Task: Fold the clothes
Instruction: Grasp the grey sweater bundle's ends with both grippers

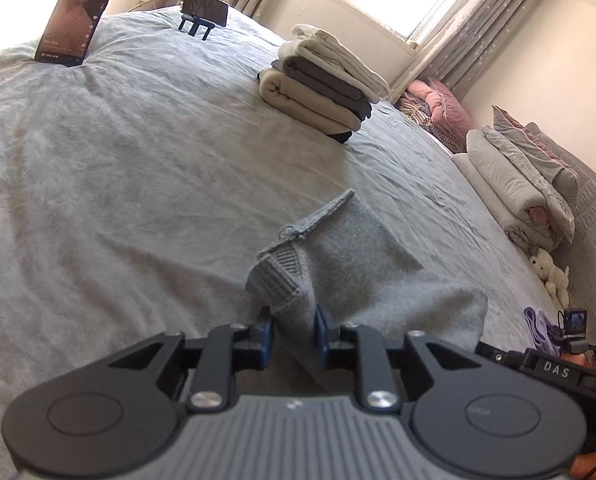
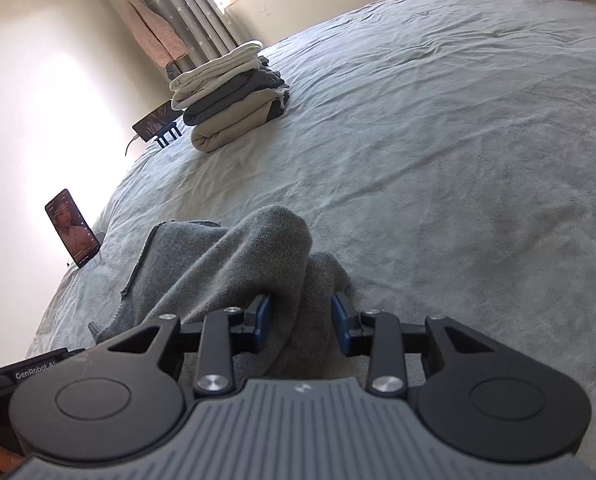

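One grey sweater [image 1: 350, 264] lies bunched and unfolded at the near edge of the bed [image 1: 117, 168], the left gripper [image 1: 293, 330] and right gripper [image 2: 302, 320] each clamped on a bunch of it. Farther up, a stack of folded clothes [image 1: 322, 88] is done, so this piece looks like the last to fold

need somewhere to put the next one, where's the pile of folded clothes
The folded stack sits far across the grey bed, near the window curtains, with the small phone stand beside it.
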Tool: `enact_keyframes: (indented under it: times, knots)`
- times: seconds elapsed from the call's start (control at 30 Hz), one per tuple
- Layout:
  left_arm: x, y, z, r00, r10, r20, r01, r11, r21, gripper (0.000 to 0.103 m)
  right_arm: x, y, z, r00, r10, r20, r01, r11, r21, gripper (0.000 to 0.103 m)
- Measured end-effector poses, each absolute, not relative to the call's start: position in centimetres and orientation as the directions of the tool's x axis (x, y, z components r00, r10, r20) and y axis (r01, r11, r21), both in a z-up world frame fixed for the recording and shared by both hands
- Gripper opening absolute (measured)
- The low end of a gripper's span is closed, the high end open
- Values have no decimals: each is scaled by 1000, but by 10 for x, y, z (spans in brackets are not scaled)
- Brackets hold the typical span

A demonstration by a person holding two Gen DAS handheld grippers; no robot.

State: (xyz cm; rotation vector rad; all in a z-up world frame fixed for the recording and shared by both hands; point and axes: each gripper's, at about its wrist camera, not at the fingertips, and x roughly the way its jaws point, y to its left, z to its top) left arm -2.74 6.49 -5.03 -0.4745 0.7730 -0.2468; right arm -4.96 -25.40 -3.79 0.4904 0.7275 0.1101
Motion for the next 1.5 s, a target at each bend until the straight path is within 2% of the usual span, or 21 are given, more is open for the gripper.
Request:
enact_keyframes:
  times: [0.07,0.17,0.3,0.43,0.47,0.5,0.6,0.67,0.77,0.8,0.83,0.87,0.9,1.03,1.07,1.13,1.27,1.37,1.5]
  knots:
    - [-26,74,-47,719,-353,-599,10,867,-499,41,-52,-255,-34,756,256,-602,76,880,469,41]
    - [-27,83,-35,785,-296,-545,-3,877,-480,45,-58,-253,-24,789,236,-567,68,884,462,47]
    - [-20,73,-26,816,-331,-474,80,876,-475,46,-63,-242,-10,839,191,-510,49,907,419,47]
    - [-8,46,-25,792,-428,-435,219,864,-453,40,-65,-219,-1,874,206,-440,-51,940,339,47]
    - [-4,38,-26,779,-454,-433,255,860,-443,31,-63,-212,-2,876,218,-430,-85,947,309,47]
    - [1,32,-29,765,-474,-437,281,855,-435,27,-61,-206,-5,874,227,-431,-109,954,281,47]
    - [14,15,-41,737,-499,-456,322,852,-413,26,-55,-190,-16,858,242,-453,-167,966,199,47]
    - [20,10,-49,746,-483,-459,329,866,-376,26,-53,-183,-26,856,206,-474,-176,978,108,47]
    - [30,10,-60,771,-435,-466,308,894,-324,26,-51,-186,-43,845,131,-519,-161,987,-13,41]
    - [34,11,-64,772,-425,-473,299,899,-319,31,-50,-191,-48,838,121,-531,-157,987,-22,42]
    - [38,14,-68,767,-426,-480,291,898,-330,35,-51,-198,-49,835,124,-535,-147,989,-1,45]
    - [41,16,-71,762,-428,-485,282,895,-346,44,-51,-204,-47,834,129,-537,-133,991,31,48]
    - [43,20,-71,759,-432,-488,275,891,-362,46,-52,-211,-46,832,134,-538,-119,991,63,49]
    - [41,33,-59,762,-424,-489,248,889,-385,46,-58,-238,-38,830,162,-534,-62,978,200,52]
    - [40,36,-57,758,-428,-492,241,885,-399,46,-59,-245,-35,831,172,-529,-48,970,240,55]
    - [43,44,-57,720,-472,-509,237,857,-458,48,-59,-254,-31,831,192,-523,-17,947,320,57]
    - [46,55,-59,642,-555,-529,243,802,-545,62,-56,-265,-33,807,275,-522,13,876,482,73]
    - [48,56,-62,603,-572,-556,243,796,-555,71,-51,-267,-39,774,318,-547,47,833,551,77]
    - [53,55,-73,548,-594,-589,231,784,-576,73,-44,-267,-51,728,376,-574,80,784,615,79]
